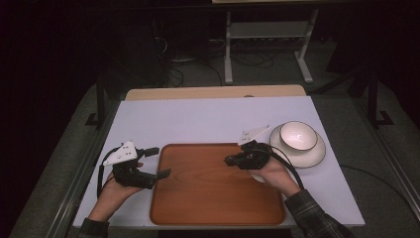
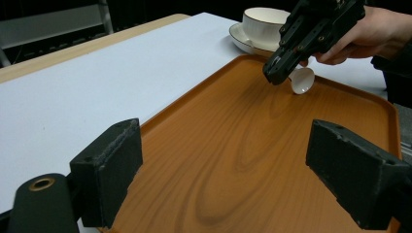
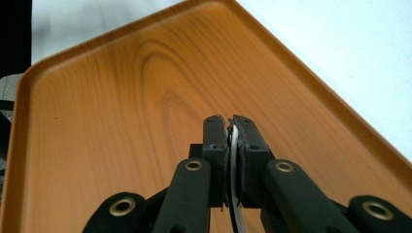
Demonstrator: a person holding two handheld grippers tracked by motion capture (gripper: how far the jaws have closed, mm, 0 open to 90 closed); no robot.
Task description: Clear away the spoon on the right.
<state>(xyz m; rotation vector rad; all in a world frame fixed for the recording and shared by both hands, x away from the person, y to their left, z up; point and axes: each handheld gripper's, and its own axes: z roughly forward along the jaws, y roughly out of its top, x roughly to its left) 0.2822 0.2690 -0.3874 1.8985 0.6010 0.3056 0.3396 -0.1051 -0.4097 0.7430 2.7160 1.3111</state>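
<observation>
High view — white tabletop carrying a brown wooden tray at the near centre; a white bowl stands on a white plate just beside the tray's far right corner. Left gripper, held in the person's left hand, sits at the tray's left edge with its fingers spread wide and empty. Right gripper, in the right hand, is over the tray's right part, fingers pointing left. Left gripper view — its own two fingers stand far apart over the tray, nothing between them; farther off, the right gripper pinches the rim of a small white cup, which hangs tilted just above the tray near its far edge, bowl and plate behind. Right gripper view — fingers nearly closed on a thin white edge, the cup rim, clamped between the pads; the tray lies beneath.
</observation>
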